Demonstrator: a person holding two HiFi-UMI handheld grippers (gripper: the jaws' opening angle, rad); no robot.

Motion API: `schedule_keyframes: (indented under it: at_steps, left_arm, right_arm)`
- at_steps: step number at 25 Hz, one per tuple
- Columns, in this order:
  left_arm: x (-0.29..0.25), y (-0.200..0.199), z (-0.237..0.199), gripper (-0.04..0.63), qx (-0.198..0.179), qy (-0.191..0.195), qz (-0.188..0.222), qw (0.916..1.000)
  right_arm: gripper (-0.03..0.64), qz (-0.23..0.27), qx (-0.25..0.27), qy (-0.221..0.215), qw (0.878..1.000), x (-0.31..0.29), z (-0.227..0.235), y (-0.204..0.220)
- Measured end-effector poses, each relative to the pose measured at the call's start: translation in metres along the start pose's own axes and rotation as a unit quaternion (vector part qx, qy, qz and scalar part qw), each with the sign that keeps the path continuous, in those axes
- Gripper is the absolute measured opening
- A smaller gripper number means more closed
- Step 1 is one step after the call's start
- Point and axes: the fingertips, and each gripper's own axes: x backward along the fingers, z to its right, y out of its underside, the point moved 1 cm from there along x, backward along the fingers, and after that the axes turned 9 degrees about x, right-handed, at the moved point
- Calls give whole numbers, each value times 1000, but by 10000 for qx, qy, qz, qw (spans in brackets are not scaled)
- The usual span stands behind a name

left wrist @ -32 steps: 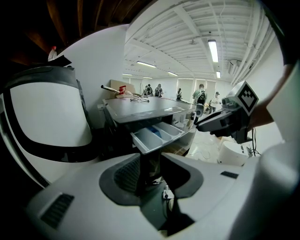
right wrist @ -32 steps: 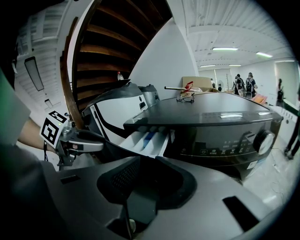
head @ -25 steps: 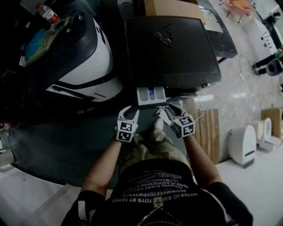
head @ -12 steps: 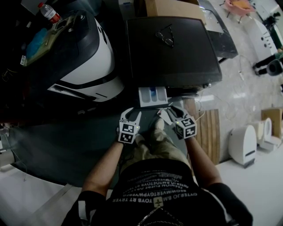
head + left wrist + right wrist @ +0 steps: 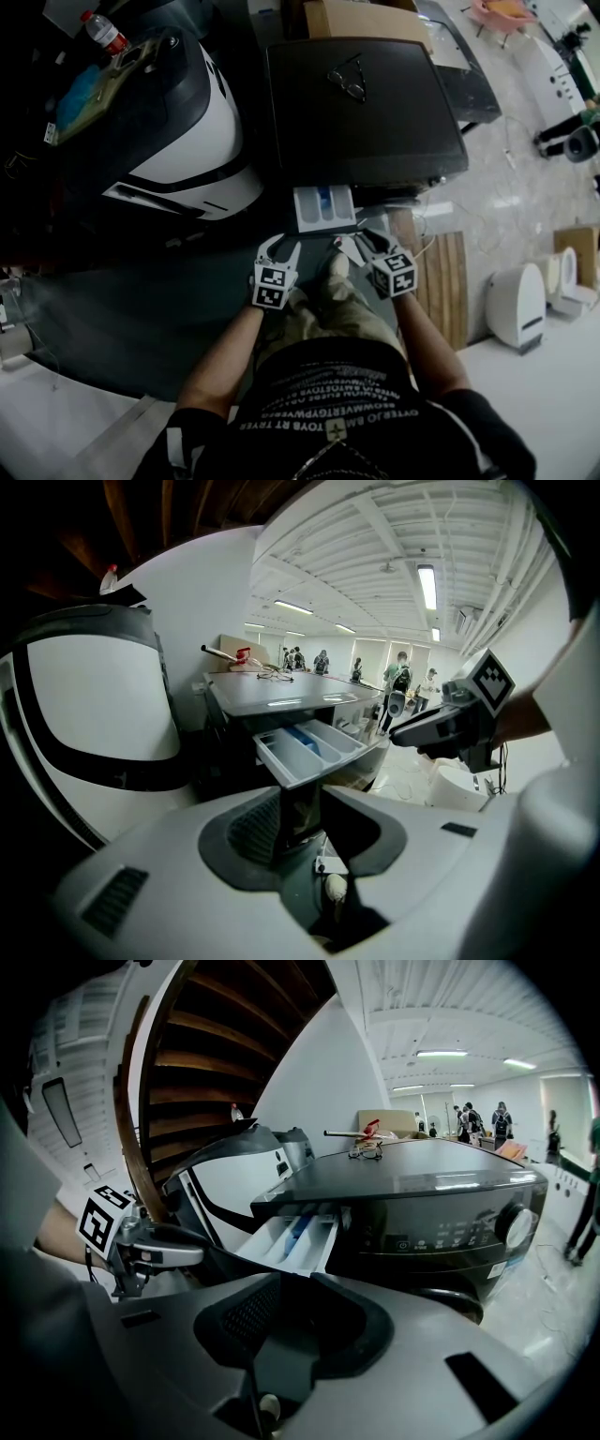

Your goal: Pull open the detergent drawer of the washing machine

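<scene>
The dark washing machine point(image 5: 361, 112) has its white detergent drawer point(image 5: 323, 208) pulled out at the front left corner, and blue and white compartments show inside it. My left gripper point(image 5: 279, 246) hovers just below the drawer's left side, open and holding nothing. To the drawer's lower right my right gripper point(image 5: 361, 240) is also open and holds nothing. In the left gripper view the drawer point(image 5: 309, 750) juts out ahead of the open jaws, with the right gripper point(image 5: 441, 728) beside it. The right gripper view shows the drawer point(image 5: 292, 1237) and the left gripper point(image 5: 159, 1243).
A white-and-black appliance point(image 5: 178, 122) stands left of the washer, with a bottle point(image 5: 101, 30) on it. Glasses point(image 5: 349, 80) lie on the washer's top. A wooden board point(image 5: 441, 281) and a white unit point(image 5: 514, 307) are on the floor at right. My knee point(image 5: 328, 300) is below the drawer.
</scene>
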Motion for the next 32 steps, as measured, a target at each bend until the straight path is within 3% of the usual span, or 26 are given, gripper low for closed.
schedule_keyframes:
  at_steps: [11,19,26,32]
  left_arm:
    - [2,2,1,121,19,35,-12,10000]
    - [21,9,-14,144,131,-181,4,9998]
    - [68,-30,-21,131,-67,-325,730,9968]
    - [110,-84,-17,39,-147,-501,1550,9865]
  right_arm:
    - [94,-13,-151,-2,9999,0,-1,3]
    - [107,9,228,54,9997,6,-8,-9]
    - [107,360,787,308,9958,33,-13,-40]
    - [50,926,1003,451,9896,58,-28,-80]
